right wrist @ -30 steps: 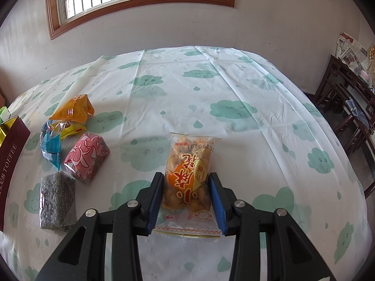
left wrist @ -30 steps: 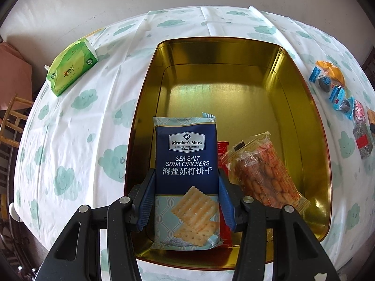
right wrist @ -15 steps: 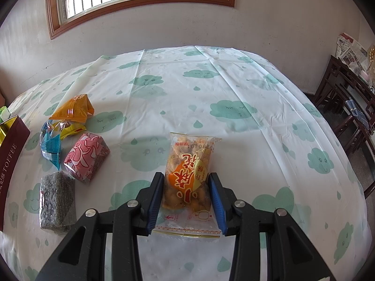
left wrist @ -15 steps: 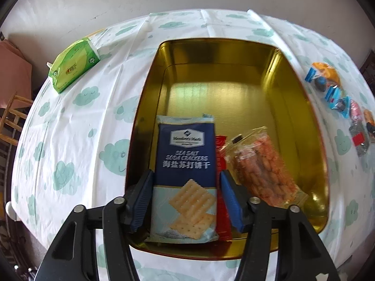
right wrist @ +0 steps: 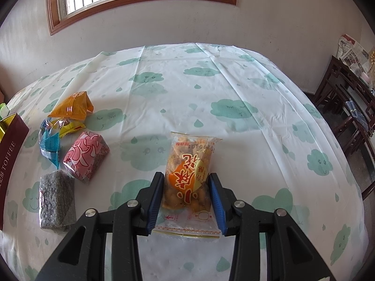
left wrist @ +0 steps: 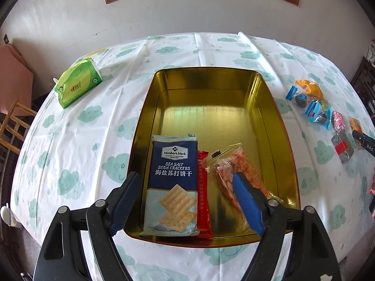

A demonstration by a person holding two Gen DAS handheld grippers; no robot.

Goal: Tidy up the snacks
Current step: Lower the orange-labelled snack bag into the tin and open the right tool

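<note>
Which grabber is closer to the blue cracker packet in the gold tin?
Left. The left gripper hangs open right over the blue cracker packet in the gold tin. The right gripper is off beside the tin, closed on an orange snack bag.

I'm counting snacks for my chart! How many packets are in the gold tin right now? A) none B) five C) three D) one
C: the gold tin holds three packets side by side, the blue soda crackers, a slim red packet and a clear bag of orange snacks.
</note>
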